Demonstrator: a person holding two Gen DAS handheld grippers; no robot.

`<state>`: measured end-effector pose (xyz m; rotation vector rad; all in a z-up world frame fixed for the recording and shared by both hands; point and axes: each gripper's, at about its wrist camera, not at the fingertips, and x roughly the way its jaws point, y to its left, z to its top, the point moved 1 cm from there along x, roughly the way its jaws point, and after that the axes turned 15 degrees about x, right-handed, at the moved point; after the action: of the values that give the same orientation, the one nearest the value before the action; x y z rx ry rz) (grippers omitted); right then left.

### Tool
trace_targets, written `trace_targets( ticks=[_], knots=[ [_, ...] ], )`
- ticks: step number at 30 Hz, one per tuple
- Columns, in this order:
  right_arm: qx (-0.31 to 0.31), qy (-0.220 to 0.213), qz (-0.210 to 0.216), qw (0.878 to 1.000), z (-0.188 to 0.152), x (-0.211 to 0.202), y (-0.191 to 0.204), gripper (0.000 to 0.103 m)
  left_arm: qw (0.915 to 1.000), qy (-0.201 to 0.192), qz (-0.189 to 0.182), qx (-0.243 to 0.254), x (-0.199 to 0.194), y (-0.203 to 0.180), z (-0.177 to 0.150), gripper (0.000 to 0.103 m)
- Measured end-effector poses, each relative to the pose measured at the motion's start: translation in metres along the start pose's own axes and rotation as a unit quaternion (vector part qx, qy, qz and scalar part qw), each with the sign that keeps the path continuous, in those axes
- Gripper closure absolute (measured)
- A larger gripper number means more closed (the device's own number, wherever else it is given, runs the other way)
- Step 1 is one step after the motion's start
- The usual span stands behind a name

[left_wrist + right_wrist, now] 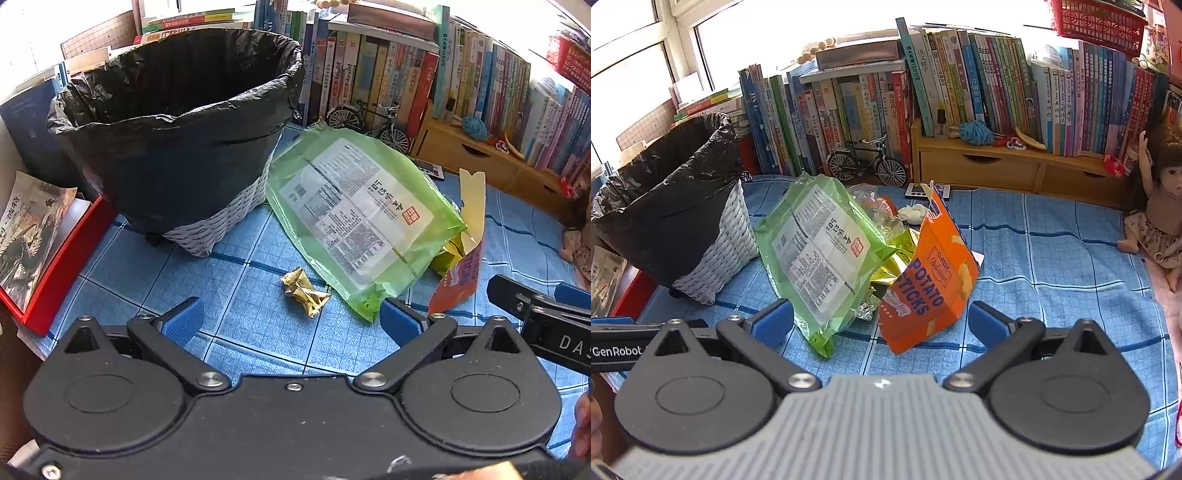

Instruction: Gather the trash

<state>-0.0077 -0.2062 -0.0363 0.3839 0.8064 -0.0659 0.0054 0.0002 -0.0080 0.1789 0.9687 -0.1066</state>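
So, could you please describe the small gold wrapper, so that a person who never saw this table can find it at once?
Start at the bin with the black liner on the blue checked cloth. In front of it, beside the near corner of the big green packet, lies the gold wrapper. It is the only small, crumpled, shiny piece lying alone on bare cloth; the other trash is piled together.

My right gripper (881, 319) gapes wide and empty above the blue cloth (1052, 258). At twelve o'clock an orange potato-sticks box (931, 288) leans beside a green packet (820, 251); the black-lined bin (676, 221) stands at ten.
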Motion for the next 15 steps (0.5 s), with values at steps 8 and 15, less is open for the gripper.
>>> trace_targets(
  ticks=[8, 15],
  knots=[
    [0.001, 0.003, -0.002, 1.000, -0.001, 0.000, 0.000, 0.000, 1.0000, 0.000, 0.001, 0.003, -0.001, 0.006, -0.001, 0.002],
    [0.006, 0.002, -0.005, 1.000, -0.003, 0.001, 0.005, 0.000, 1.0000, 0.003, 0.003, 0.003, 0.000, 0.004, 0.001, 0.002]
  ],
)
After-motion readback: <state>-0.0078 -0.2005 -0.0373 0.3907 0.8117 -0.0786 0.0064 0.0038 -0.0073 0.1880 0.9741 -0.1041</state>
